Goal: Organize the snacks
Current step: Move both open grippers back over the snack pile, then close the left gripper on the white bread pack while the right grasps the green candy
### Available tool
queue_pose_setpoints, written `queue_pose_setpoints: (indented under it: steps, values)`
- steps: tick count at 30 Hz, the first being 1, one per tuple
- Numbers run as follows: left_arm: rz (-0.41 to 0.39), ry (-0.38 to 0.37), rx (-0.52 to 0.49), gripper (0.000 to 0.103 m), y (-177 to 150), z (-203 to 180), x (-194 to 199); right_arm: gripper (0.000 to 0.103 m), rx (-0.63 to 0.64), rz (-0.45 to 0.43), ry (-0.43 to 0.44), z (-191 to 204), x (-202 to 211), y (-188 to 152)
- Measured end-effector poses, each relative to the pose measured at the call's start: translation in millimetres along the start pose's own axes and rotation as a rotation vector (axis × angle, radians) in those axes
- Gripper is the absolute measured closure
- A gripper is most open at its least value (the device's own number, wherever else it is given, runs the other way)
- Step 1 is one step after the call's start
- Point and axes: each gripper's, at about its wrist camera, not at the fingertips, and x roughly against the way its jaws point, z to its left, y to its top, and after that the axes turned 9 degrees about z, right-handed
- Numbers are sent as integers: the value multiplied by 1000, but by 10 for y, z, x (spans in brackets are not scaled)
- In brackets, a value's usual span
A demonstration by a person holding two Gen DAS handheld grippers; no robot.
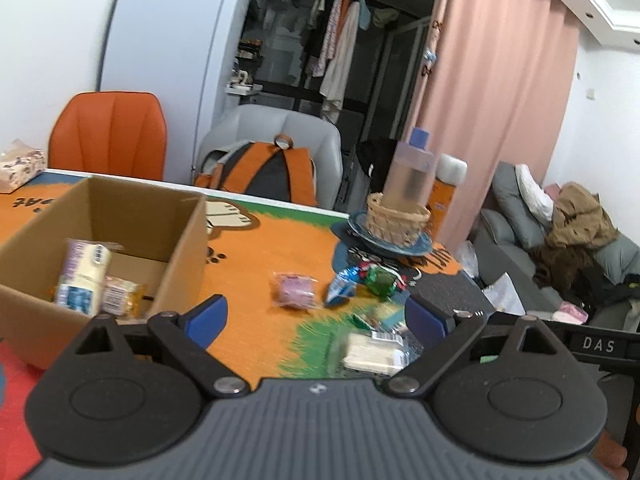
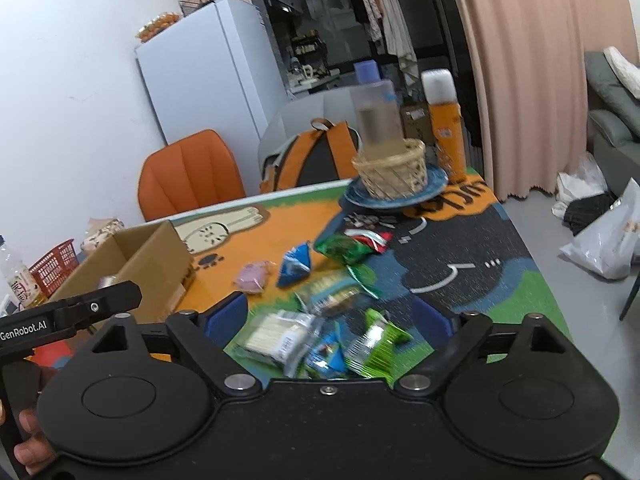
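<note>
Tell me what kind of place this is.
Most likely a lived-in home, a combined dining and living room. A white fridge stands by the wall, clothes hang in the back, and a grey sofa sits beside the snack-covered table.

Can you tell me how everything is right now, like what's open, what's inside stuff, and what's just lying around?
left gripper: open, holding nothing.
right gripper: open, holding nothing.
cardboard box: open on top, a few packets inside.
pink packet: lying loose on the mat.
blue packet: lying loose on the mat.
cracker pack: on the mat, between the right gripper's fingers, not gripped.
wicker basket: upright on a blue plate, a bottle standing inside.
</note>
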Motion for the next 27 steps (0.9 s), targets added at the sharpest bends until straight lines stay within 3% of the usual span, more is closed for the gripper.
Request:
queue_pose_setpoints:
  steps: [17, 27]
  values:
    - [97, -16, -42, 8, -83, -199, -556, 52, -86, 93, -18, -358, -448, -159]
    - [145, -41, -50, 8, -134, -314, -865, 53, -98, 110, -13, -443, -631, -149]
